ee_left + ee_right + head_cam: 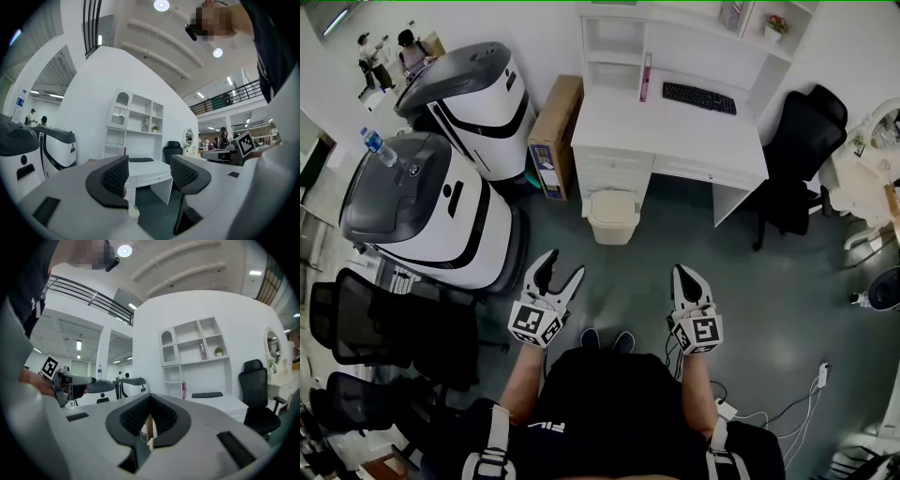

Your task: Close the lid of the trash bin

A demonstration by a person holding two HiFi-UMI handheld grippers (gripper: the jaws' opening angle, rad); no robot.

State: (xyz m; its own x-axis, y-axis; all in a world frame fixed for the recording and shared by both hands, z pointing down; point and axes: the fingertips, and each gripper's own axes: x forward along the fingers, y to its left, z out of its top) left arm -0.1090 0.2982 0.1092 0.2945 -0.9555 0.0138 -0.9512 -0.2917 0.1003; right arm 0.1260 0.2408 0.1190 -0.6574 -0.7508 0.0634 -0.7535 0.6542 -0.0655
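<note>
A small cream trash bin (pixel 612 217) stands on the grey floor against the front of the white desk (pixel 675 131). From above only its pale top shows, and I cannot tell how its lid stands. My left gripper (pixel 562 267) is held in the air well short of the bin, jaws apart and empty. In the left gripper view (pixel 150 176) a sliver of the bin (pixel 133 212) shows low between the jaws. My right gripper (pixel 684 274) hovers level with it to the right, shut on nothing. The right gripper view (pixel 150 416) shows its jaws meeting.
Two big white-and-grey machines (pixel 422 216) (pixel 473 94) fill the left, one with a water bottle (pixel 380 147) on top. A cardboard box (pixel 553 136) leans beside the desk. A black office chair (pixel 797 150) stands at the right, more black chairs (pixel 375 328) at the left, and cables (pixel 787 398) at the lower right.
</note>
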